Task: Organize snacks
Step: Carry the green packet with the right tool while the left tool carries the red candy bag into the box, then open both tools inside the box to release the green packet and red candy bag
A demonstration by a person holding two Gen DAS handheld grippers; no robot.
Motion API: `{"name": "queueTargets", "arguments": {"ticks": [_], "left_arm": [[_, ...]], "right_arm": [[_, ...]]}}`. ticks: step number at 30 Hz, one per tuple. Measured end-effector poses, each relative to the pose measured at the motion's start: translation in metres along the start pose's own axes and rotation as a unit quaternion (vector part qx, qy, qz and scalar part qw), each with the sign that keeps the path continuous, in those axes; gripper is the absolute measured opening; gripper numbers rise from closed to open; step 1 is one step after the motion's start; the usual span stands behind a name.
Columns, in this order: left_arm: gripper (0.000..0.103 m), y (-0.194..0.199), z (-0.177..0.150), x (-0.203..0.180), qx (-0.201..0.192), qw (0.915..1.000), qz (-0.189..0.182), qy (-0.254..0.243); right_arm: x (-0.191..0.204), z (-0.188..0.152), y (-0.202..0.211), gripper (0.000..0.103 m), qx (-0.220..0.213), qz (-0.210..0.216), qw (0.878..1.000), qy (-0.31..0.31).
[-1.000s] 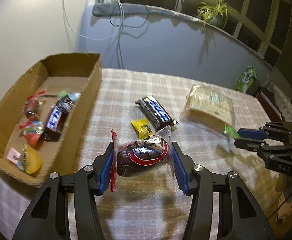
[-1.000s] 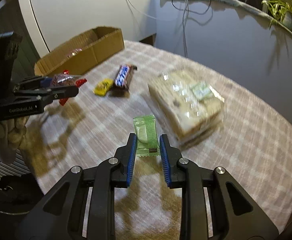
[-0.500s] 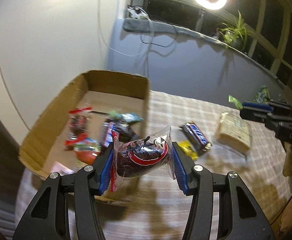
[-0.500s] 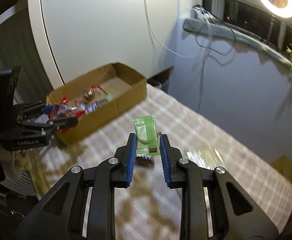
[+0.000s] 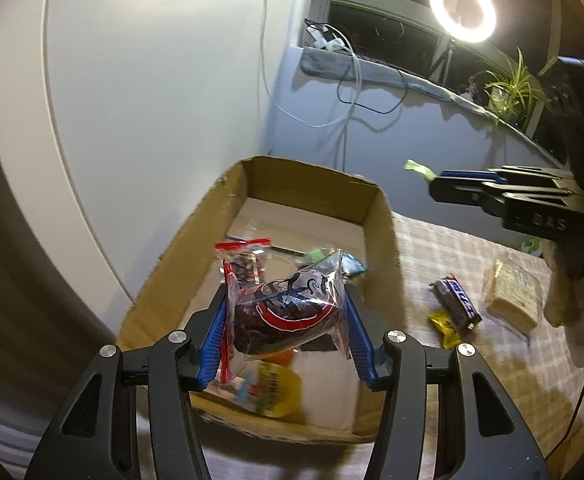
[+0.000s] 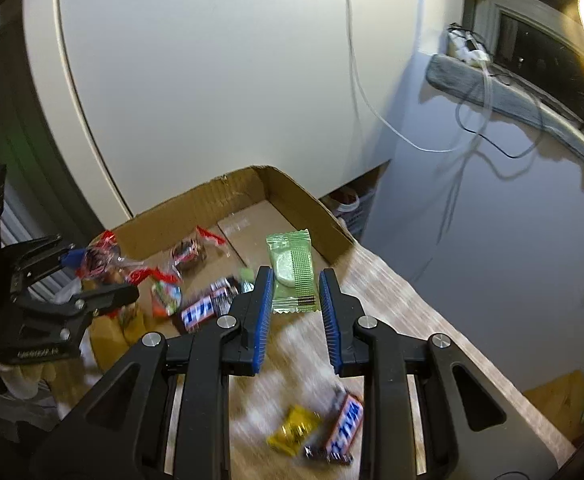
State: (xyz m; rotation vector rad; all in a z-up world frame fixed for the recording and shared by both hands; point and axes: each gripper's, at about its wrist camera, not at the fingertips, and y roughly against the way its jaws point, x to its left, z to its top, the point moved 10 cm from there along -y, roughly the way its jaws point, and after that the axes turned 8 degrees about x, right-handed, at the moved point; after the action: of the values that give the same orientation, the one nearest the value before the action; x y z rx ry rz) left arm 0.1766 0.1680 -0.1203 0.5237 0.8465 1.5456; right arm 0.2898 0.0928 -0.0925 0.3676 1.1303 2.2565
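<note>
Both carries are at the drop: the left hand-held gripper point(image 5: 285, 322), clamped on a dark red-striped packet point(image 5: 285, 312), hangs over the cardboard box point(image 5: 380, 236), the right hand-held gripper point(image 6: 295, 298), clamped on a green sachet point(image 6: 292, 268), nears its wall, and each should next release inside

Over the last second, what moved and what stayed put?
Both tongs carried their loads toward the brown cardboard box: the left tongs now hold the clear-wrapped dark pastry over it, and the right tongs bring the green sachet near its wall. Both grips and the table snacks are unchanged.
</note>
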Motion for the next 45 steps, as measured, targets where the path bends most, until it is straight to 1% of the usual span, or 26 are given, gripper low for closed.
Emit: {"name": "queueTargets", "arguments": {"ticks": [7, 13, 19, 28, 29, 30, 31, 32, 33, 35, 36, 38, 39, 40, 45], "left_arm": [[0.052, -0.008, 0.005, 0.016, 0.005, 0.9999, 0.004, 0.009], [0.052, -0.013, 0.003, 0.021, 0.012, 0.9999, 0.004, 0.012], [0.053, -0.015, 0.004, 0.023, 0.015, 0.9998, 0.003, 0.013], [0.058, -0.015, 0.004, 0.023, 0.013, 0.9998, 0.007, 0.013], [0.058, -0.015, 0.004, 0.023, 0.013, 0.9998, 0.007, 0.012], [0.059, -0.015, 0.005, 0.022, 0.013, 0.9998, 0.007, 0.012], [0.062, -0.015, 0.004, 0.022, 0.013, 0.9998, 0.009, 0.012], [0.066, -0.014, 0.005, 0.022, 0.012, 0.9998, 0.009, 0.011], [0.068, -0.014, 0.005, 0.021, 0.011, 0.9998, 0.009, 0.01], [0.068, -0.015, 0.005, 0.021, 0.011, 0.9999, 0.01, 0.007], [0.071, -0.015, 0.004, 0.02, 0.012, 0.9999, 0.01, 0.006], [0.071, -0.014, 0.004, 0.02, 0.011, 0.9999, 0.01, 0.003], [0.071, -0.014, 0.003, 0.019, 0.012, 0.9999, 0.011, 0.002], [0.071, -0.014, 0.003, 0.019, 0.011, 0.9999, 0.011, 0.002], [0.072, -0.012, 0.002, 0.019, 0.011, 0.9998, 0.013, 0.003]], "right_arm": [[0.011, 0.025, -0.043, 0.025, 0.02, 0.013, 1.0, 0.004], [0.021, 0.027, -0.068, 0.025, 0.039, 0.023, 0.999, 0.012], [0.024, 0.026, -0.079, 0.025, 0.047, 0.028, 0.998, 0.012], [0.025, 0.027, -0.08, 0.025, 0.047, 0.029, 0.998, 0.01], [0.026, 0.027, -0.081, 0.028, 0.047, 0.028, 0.998, 0.01], [0.025, 0.027, -0.081, 0.039, 0.048, 0.026, 0.998, 0.011], [0.026, 0.027, -0.081, 0.054, 0.047, 0.024, 0.999, 0.011], [0.026, 0.027, -0.08, 0.06, 0.045, 0.023, 0.999, 0.012], [0.026, 0.027, -0.079, 0.066, 0.042, 0.022, 0.999, 0.012], [0.027, 0.028, -0.078, 0.066, 0.042, 0.021, 0.999, 0.013], [0.026, 0.027, -0.078, 0.067, 0.045, 0.02, 0.999, 0.013], [0.026, 0.027, -0.079, 0.076, 0.049, 0.015, 0.999, 0.014], [0.026, 0.027, -0.079, 0.083, 0.047, 0.013, 0.999, 0.015], [0.026, 0.027, -0.078, 0.086, 0.044, 0.011, 0.999, 0.015], [0.024, 0.027, -0.075, 0.087, 0.042, 0.013, 0.999, 0.011]]}}
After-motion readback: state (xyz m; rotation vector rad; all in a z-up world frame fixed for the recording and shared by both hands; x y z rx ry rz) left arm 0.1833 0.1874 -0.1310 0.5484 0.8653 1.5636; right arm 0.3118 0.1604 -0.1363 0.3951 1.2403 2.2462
